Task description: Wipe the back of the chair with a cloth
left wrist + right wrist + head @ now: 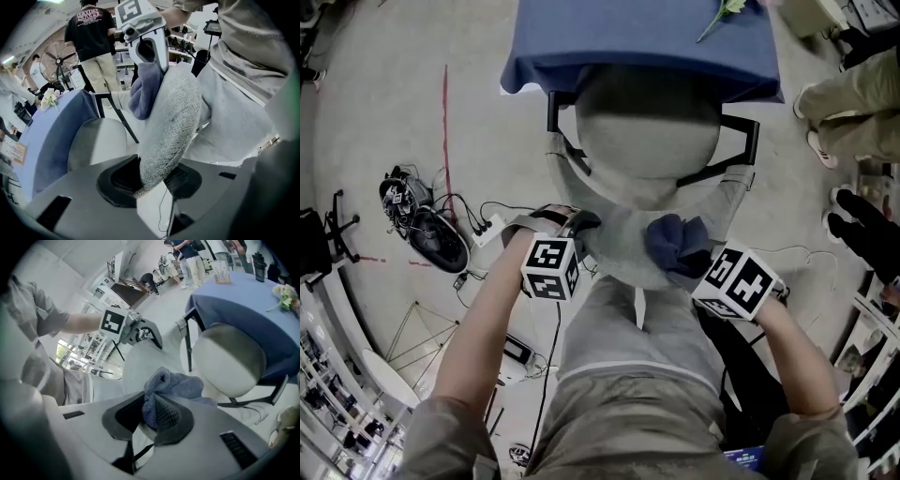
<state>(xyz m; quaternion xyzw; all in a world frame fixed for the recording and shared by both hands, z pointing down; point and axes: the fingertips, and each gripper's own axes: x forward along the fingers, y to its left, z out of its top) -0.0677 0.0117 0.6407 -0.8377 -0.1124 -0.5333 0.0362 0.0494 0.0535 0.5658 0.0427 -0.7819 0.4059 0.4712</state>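
A grey fabric chair stands below me, its round seat (647, 127) under a blue-clothed table and its curved backrest (623, 246) nearest to me. My left gripper (581, 225) is shut on the backrest's top edge (171, 126) at its left end. My right gripper (698, 262) is shut on a bunched blue cloth (675, 244), which rests against the backrest at its right part. In the right gripper view the cloth (171, 390) fills the jaws, with the seat (229, 359) beyond. The left gripper view also catches the cloth (145, 91) and the right gripper (145, 49) at the far end of the backrest.
The blue-clothed table (642, 42) bears a flower (722, 14). A tangle of cables and black gear (427, 220) lies on the floor at the left. People's legs and shoes (853, 122) stand at the right. A person in a black shirt (93, 40) stands beyond the table.
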